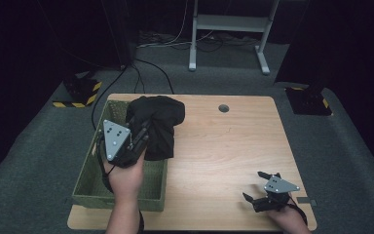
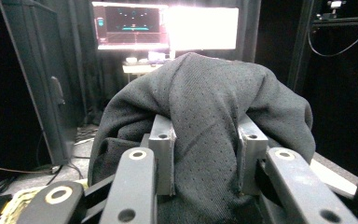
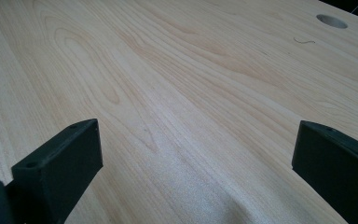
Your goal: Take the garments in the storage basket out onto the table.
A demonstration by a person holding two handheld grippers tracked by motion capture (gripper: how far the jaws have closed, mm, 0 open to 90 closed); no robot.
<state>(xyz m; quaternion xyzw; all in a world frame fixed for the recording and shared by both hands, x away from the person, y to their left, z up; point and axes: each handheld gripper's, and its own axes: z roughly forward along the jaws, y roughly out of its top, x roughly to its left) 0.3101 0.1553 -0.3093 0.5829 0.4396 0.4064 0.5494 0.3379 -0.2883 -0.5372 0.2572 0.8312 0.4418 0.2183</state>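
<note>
Left gripper (image 1: 143, 130) lifts a black garment (image 1: 158, 124) over a green basket (image 1: 90, 183); right gripper (image 1: 262, 186) rests wide open.

In the left of the high view, the left gripper's jaws are clamped on a bunched fold of the garment, a soft, dark knit that hangs in rounded lumps above the rectangular woven basket's upper right corner and the table edge. The left gripper view shows the cloth (image 2: 205, 121) with a fine dotted mesh texture, pinched between the square metal pads (image 2: 162, 154). At the lower right, the right gripper sits low over the pale wood-grain table (image 1: 224, 146), its blocky black jaws spread far apart with nothing between them. A round hole (image 3: 332, 20) pierces the tabletop at the upper right of the right gripper view.
</note>
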